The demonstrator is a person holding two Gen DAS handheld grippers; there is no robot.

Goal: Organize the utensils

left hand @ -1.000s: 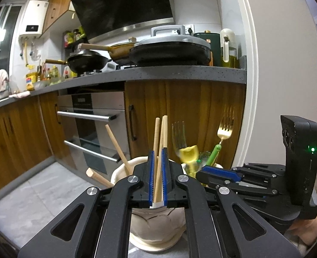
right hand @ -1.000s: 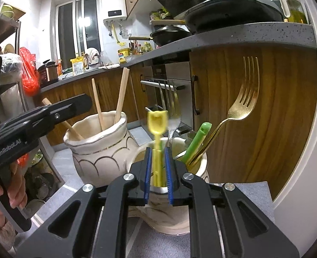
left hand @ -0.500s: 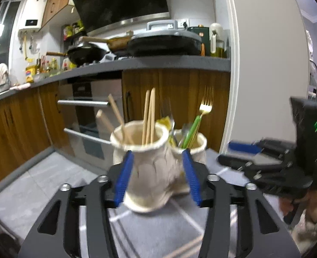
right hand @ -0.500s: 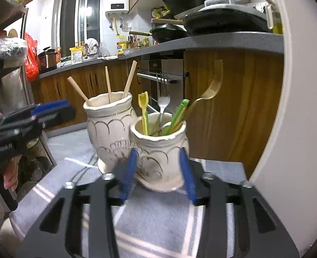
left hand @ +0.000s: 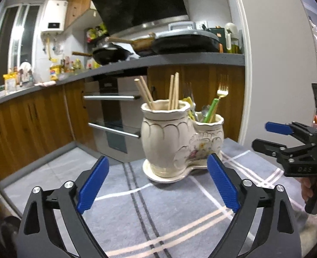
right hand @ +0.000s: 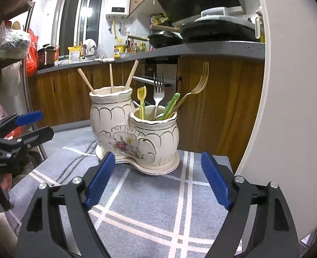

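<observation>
The left gripper [left hand: 157, 183] is opening its jaws wide with nothing between them, and the right gripper [right hand: 158, 178] is doing the same. The double ceramic utensil holder [right hand: 134, 135] is sitting on the grey striped cloth [right hand: 150, 210] at twelve o'clock of both grippers. Wooden chopsticks [right hand: 111, 78] are standing in its taller pot; a yellow plastic fork [right hand: 141, 101], steel fork [right hand: 158, 94], gold fork [right hand: 198, 83] and green utensil [right hand: 171, 105] are leaning in the shorter pot, at three o'clock of the taller.

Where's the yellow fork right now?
In the right wrist view, the yellow fork stands upright in the shorter ceramic pot, at its left side, beside the steel fork.
</observation>
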